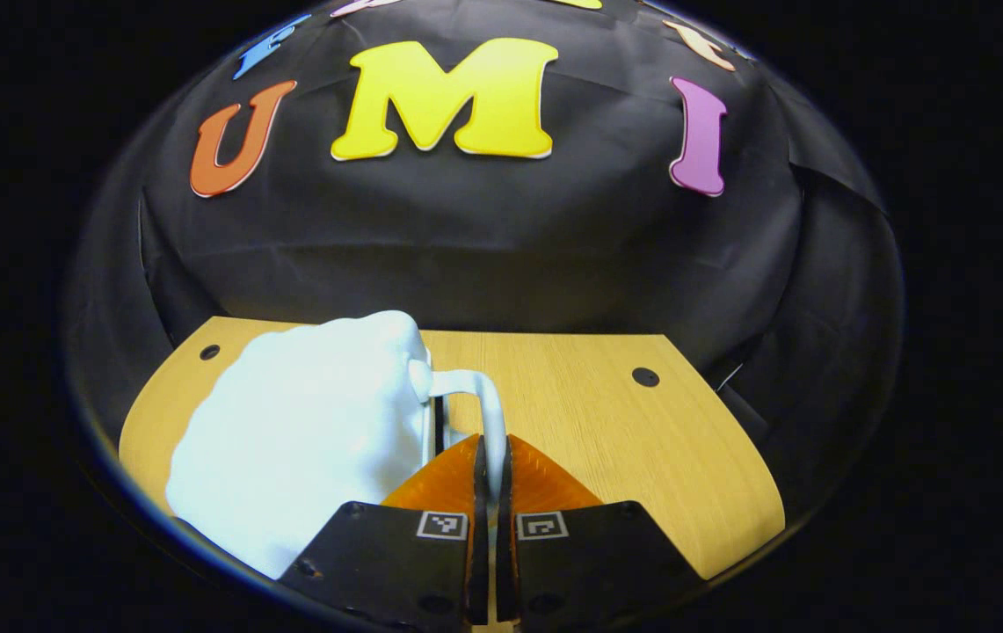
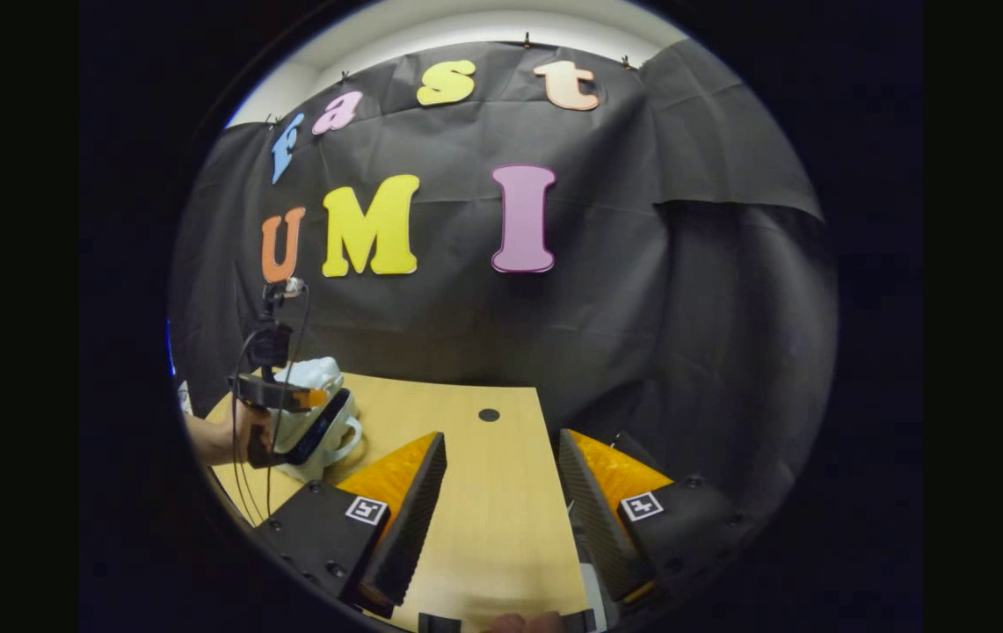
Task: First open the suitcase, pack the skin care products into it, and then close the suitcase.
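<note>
Suitcase point(image 1: 299, 431): one, white | left gripper point(image 1: 490, 475) fingers clamp handle point(image 1: 483, 396)

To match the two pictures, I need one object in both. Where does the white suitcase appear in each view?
Left gripper view: the white suitcase lies large at lower left, its handle between the fingers of the left gripper.
Right gripper view: the white suitcase is small at the left, partly behind the left gripper and the hand holding it.
Shared landmark: the wooden table.
</note>
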Demonstrator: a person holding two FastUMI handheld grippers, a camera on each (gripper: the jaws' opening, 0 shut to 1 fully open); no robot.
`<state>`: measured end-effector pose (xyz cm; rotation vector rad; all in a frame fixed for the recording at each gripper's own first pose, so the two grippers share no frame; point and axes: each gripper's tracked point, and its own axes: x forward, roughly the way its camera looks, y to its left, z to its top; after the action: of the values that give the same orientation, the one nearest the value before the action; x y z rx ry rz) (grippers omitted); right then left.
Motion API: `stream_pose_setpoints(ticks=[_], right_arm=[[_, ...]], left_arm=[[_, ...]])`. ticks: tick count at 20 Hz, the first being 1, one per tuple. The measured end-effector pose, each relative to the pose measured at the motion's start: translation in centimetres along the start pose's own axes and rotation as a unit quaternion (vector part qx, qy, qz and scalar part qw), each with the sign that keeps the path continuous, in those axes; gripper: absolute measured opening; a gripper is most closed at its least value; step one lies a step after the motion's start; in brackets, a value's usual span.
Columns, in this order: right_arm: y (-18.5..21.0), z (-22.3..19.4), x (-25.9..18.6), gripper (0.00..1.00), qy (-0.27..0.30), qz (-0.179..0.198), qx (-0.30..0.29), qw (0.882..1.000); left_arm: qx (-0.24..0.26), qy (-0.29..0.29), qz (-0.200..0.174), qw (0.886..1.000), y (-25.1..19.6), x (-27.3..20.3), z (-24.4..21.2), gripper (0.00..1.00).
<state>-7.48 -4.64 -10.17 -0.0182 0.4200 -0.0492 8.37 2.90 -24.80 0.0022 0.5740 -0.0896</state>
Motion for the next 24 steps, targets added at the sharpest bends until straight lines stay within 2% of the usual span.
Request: stream_pose_setpoints(ticks=[5,7,13,15,18,19,20,21,22,23,24], right_arm=[[-1.0,-1.0,-0.8,0.76,0.02,-0.024,-0.008,0.999],[-1.2,-0.9,-0.7,0.78,0.022,-0.029,-0.004,0.999],[-1.0,-0.9,-0.2,0.78,0.018,-0.027,-0.011,0.999],[-0.9,-1.2,0.0,0.78,0.024,-0.024,-0.012,0.999],[-1.4,-1.1,-0.1,0.78,0.022,-0.028,-0.015,0.999],[-1.6,-1.0,0.0,0.78,0.022,-0.03,-0.017,0.999],[-1.8,-1.2,0.0,0.78,0.021,-0.031,-0.019,0.999],[-1.9,-1.2,0.1,0.78,0.02,-0.031,-0.018,0.999],[-1.9,-1.1,0.2,0.78,0.019,-0.03,-0.017,0.999],[-1.8,-1.0,0.4,0.78,0.015,-0.027,-0.015,0.999],[-1.5,-0.5,0.6,0.78,0.009,-0.022,-0.012,1.0]], left_arm=[[0.021,0.021,-0.006,1.0,-1.2,2.4,-2.6,0.06],[0.031,0.026,-0.005,0.999,-1.9,2.9,-3.5,0.06],[0.097,0.005,0.047,0.994,-2.0,3.6,-4.4,0.08],[0.111,-0.002,0.063,0.992,-2.2,3.9,-5.1,0.15],[0.137,-0.008,0.091,0.986,-2.2,4.6,-5.8,0.31],[0.136,-0.011,0.085,0.987,-2.8,4.8,-5.9,0.31],[0.134,-0.011,0.075,0.988,-3.5,4.9,-6.0,0.39],[0.132,-0.015,0.063,0.989,-4.4,4.7,-5.9,0.55],[0.124,-0.017,0.049,0.991,-5.4,4.3,-5.9,0.8],[0.114,-0.021,0.048,0.992,-5.8,3.7,-5.7,0.94],[0.102,-0.029,0.04,0.994,-6.2,3.0,-5.2,1.0]])
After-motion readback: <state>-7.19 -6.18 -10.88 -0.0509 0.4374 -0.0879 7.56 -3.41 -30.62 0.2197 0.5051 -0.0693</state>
